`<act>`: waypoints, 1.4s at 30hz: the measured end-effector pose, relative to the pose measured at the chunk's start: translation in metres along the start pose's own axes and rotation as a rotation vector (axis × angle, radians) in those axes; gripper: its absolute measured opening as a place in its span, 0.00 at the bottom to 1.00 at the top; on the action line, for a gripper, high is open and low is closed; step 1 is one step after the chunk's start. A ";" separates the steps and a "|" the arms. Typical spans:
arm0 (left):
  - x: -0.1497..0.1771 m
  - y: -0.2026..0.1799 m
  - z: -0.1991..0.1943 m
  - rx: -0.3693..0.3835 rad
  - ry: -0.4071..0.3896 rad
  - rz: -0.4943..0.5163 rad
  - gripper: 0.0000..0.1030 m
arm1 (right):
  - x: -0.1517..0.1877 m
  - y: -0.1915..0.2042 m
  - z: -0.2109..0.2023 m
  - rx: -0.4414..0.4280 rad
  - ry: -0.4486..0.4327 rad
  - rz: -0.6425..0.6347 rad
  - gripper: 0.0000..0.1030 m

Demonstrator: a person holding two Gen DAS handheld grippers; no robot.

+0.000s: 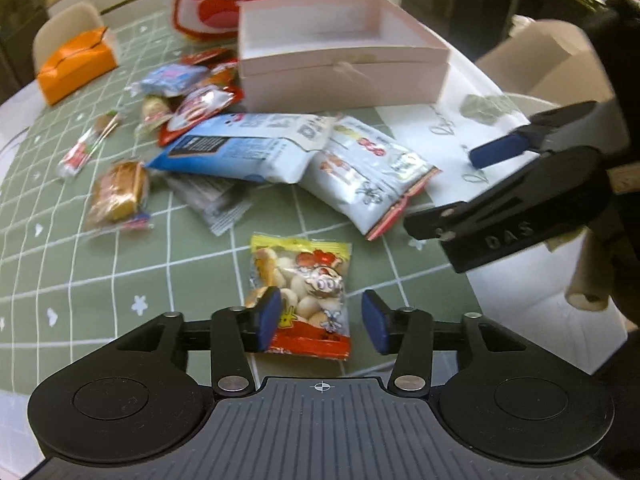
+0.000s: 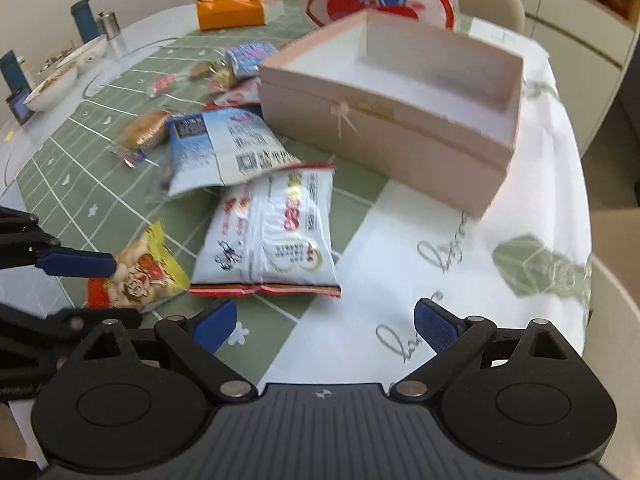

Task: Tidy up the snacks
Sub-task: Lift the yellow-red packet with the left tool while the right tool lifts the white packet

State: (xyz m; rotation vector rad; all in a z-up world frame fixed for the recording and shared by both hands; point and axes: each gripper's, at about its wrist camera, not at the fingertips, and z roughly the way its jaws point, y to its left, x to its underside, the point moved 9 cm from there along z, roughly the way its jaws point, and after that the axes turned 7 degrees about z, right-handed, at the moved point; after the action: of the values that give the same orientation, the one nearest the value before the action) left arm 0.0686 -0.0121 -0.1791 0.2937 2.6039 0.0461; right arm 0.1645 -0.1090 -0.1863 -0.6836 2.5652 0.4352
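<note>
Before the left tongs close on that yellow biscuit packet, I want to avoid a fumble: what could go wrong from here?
1. The left tongs are open and sit off-centre: one pad overlaps the yellow biscuit packet, the other stands clear of it, so a pinch might catch only an edge.
2. The packet looks puffy and may squirt out or its biscuits crush.
3. The open right tongs hover close by, near the white snack bag, so the two could bump.

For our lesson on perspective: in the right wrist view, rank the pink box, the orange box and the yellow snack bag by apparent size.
1. pink box
2 and 3. Yellow snack bag and orange box look alike; the bag's nearness makes ranking unsure.
</note>
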 end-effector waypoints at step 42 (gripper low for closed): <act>-0.008 0.039 0.003 -0.019 -0.061 -0.104 0.47 | 0.001 0.000 -0.001 0.055 -0.018 -0.012 0.76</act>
State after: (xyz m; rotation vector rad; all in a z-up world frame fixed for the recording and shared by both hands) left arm 0.0846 0.0246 -0.1745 0.1505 2.5525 0.0256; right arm 0.1628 -0.1099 -0.1859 -0.6718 2.5450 0.3633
